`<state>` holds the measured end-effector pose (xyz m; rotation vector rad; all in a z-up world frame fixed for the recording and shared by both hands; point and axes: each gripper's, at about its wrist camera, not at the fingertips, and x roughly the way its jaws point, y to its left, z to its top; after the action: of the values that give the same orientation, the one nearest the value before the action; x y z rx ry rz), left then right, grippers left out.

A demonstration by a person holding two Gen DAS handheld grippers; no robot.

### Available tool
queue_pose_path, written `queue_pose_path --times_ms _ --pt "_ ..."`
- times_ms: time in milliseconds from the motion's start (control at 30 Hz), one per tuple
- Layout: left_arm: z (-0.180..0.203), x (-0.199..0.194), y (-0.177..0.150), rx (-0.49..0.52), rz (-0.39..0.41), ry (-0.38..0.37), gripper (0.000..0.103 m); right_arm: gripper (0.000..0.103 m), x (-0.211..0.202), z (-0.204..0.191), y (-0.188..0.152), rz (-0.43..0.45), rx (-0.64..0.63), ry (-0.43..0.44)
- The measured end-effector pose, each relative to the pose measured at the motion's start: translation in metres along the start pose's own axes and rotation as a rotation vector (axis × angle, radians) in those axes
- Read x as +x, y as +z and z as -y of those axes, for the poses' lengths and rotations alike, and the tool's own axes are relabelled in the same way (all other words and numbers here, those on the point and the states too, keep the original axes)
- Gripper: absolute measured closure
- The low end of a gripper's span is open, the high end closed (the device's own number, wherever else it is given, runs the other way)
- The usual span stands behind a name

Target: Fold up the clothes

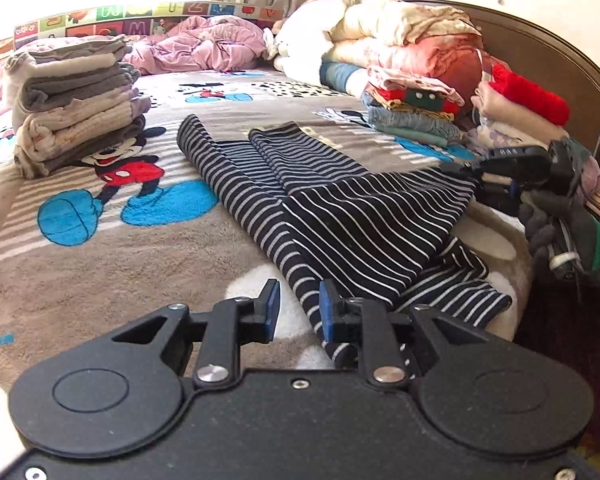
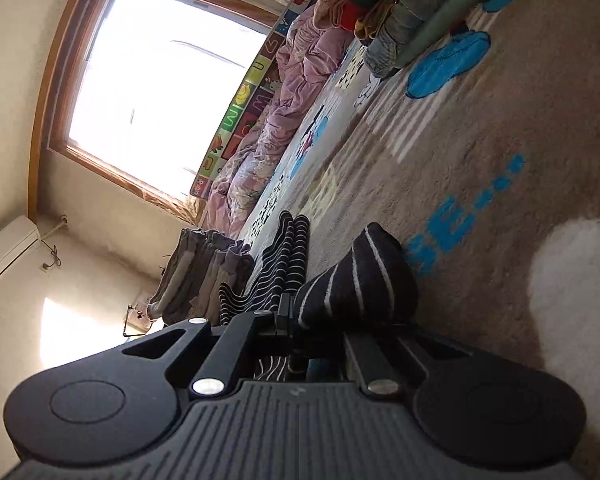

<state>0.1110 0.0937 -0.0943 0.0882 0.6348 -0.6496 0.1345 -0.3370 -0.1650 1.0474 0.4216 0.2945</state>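
Note:
A navy garment with white stripes (image 1: 340, 208) lies partly folded on the bed, long side running from far left to near right. My left gripper (image 1: 298, 310) is open just above its near edge; the right blue pad (image 1: 326, 314) touches the cloth and the left pad (image 1: 271, 306) hangs over bare blanket. At the garment's right corner, my right gripper (image 1: 460, 170), held by a gloved hand (image 1: 548, 220), is shut on the fabric. In the right wrist view the striped garment (image 2: 356, 280) bunches up out of the shut right gripper (image 2: 296, 320) and hides one finger.
A brown cartoon-mouse blanket (image 1: 100, 248) covers the bed. A tall stack of folded clothes (image 1: 72, 104) stands far left, and another folded stack (image 1: 412, 108) far right beside a red knit (image 1: 528, 96). Pink quilt (image 1: 204, 44) and piled bedding (image 1: 400, 36) line the back. The headboard (image 1: 560, 56) curves right.

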Motion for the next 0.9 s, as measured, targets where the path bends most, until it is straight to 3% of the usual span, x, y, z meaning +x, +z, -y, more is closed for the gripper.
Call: queue_pose_path --times_ms 200,267,433,567,667,833,900 --pt "0.024 0.017 -0.016 0.04 -0.088 -0.053 0.082 0.096 0.041 -0.023 0.027 -0.043 -0.083 0.063" --pt "0.027 0.014 -0.016 0.033 -0.083 -0.072 0.076 0.096 0.056 -0.035 0.038 -0.061 -0.117 0.07" --pt "0.025 0.013 -0.016 0.042 -0.097 -0.092 0.076 0.096 0.091 -0.061 0.061 -0.1 -0.208 0.081" --pt "0.009 0.0 -0.007 0.027 -0.054 -0.122 0.076 0.096 0.096 -0.063 0.059 -0.135 -0.223 0.063" --pt "-0.014 0.0 0.012 -0.025 0.022 -0.087 0.076 0.096 0.081 -0.048 0.047 -0.131 -0.198 0.05" --pt "-0.07 0.044 0.055 -0.279 0.122 0.007 0.075 0.096 0.058 -0.009 0.026 -0.136 -0.074 0.021" --pt "-0.076 0.065 0.071 -0.275 0.12 0.058 0.075 0.094 0.056 -0.008 0.025 -0.126 -0.065 0.037"
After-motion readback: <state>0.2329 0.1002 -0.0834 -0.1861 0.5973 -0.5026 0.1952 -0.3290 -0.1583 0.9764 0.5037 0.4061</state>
